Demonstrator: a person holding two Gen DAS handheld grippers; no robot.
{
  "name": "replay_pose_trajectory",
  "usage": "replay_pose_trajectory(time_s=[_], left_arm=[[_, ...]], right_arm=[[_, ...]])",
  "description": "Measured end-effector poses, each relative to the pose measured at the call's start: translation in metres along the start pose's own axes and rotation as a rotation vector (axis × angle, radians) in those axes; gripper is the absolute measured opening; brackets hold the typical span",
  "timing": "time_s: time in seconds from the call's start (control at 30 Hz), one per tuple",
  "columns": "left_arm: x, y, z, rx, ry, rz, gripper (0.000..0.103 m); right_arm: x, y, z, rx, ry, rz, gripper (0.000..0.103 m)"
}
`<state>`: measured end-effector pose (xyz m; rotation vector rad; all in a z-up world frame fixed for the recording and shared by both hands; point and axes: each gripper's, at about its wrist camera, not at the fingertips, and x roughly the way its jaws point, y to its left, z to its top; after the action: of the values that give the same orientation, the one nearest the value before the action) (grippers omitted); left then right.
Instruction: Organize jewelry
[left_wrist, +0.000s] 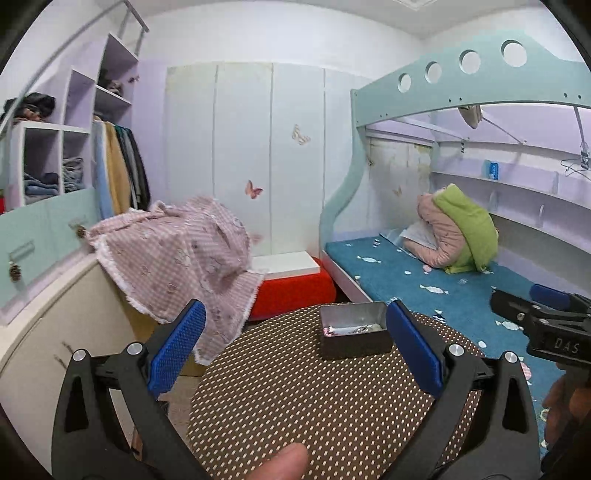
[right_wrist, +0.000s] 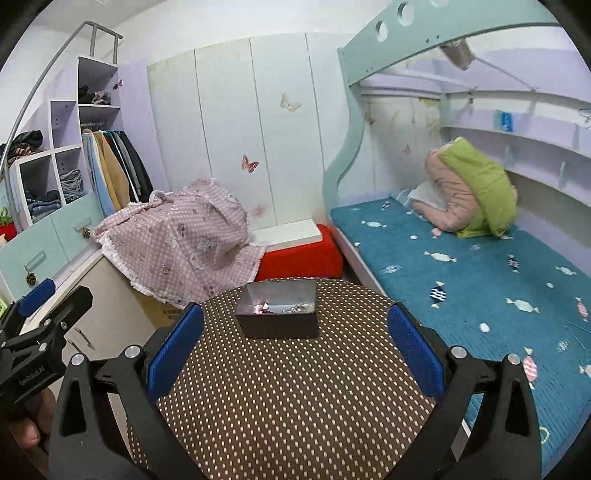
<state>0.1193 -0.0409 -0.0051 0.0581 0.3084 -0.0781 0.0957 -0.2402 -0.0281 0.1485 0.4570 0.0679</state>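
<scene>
A small dark metal box (left_wrist: 354, 328) with jewelry inside stands on the far part of a round brown dotted table (left_wrist: 314, 398). It also shows in the right wrist view (right_wrist: 279, 310), with pink and silver jewelry pieces (right_wrist: 275, 308) on its floor. My left gripper (left_wrist: 295, 339) is open and empty above the table, its right finger just beside the box. My right gripper (right_wrist: 295, 343) is open and empty, a little short of the box. Each gripper shows at the edge of the other's view: the right gripper (left_wrist: 546, 321) and the left gripper (right_wrist: 40, 325).
A bunk bed with a blue candy-print mattress (right_wrist: 480, 280) runs along the right, with a green and pink pillow pile (right_wrist: 472, 195). A pink checked cloth (right_wrist: 184, 243) covers something on a cream cabinet at left. A red stool (right_wrist: 299, 254) stands behind the table.
</scene>
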Motion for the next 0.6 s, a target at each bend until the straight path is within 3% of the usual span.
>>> replay_pose_trajectory(time_s=[0.3, 0.6], left_arm=[[-0.071, 0.013, -0.022, -0.024, -0.040, 0.049, 0.098], [-0.103, 0.018, -0.031, -0.024, -0.038, 0.064, 0.098]], right_arm=[[-0.045, 0.019, -0.033, -0.003, -0.048, -0.016, 0.096], [-0.068, 0.043, -0.051, -0.049, -0.066, -0.020, 0.096]])
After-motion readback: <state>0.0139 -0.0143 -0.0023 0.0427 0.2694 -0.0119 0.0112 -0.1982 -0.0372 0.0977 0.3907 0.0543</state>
